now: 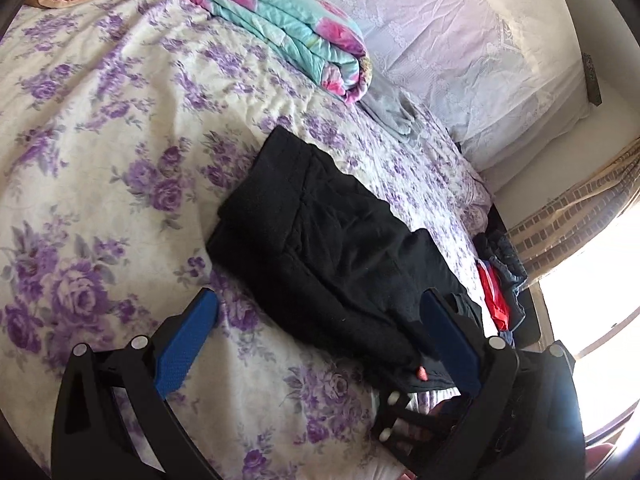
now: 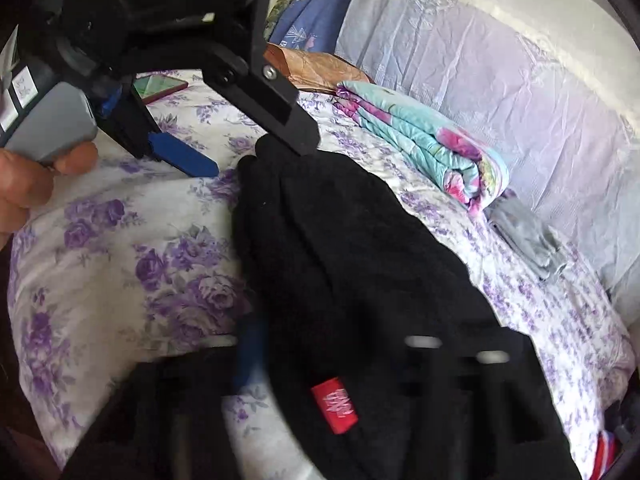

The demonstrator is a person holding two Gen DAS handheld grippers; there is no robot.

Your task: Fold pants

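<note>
Black pants (image 1: 328, 236) lie folded lengthwise on the purple-flowered bedsheet (image 1: 100, 140). My left gripper (image 1: 316, 340) is open, its blue fingers (image 1: 188, 340) astride the near end of the pants, just above the cloth. In the right wrist view the pants (image 2: 360, 272) fill the middle, with a red label (image 2: 335, 405) near the bottom. The left gripper (image 2: 240, 152) shows there at the pants' far end. My right gripper's fingers are blurred and mostly hidden under the black cloth; one blue finger (image 2: 250, 356) shows at the pants' left edge.
A folded teal and pink quilt (image 1: 288, 28) lies beyond the pants, a grey folded cloth (image 1: 392, 116) next to it. A pale pillow (image 1: 460, 48) lines the headboard. Red and dark clothes (image 1: 500, 280) sit off the bed's right edge. A phone (image 2: 160, 86) lies on the sheet.
</note>
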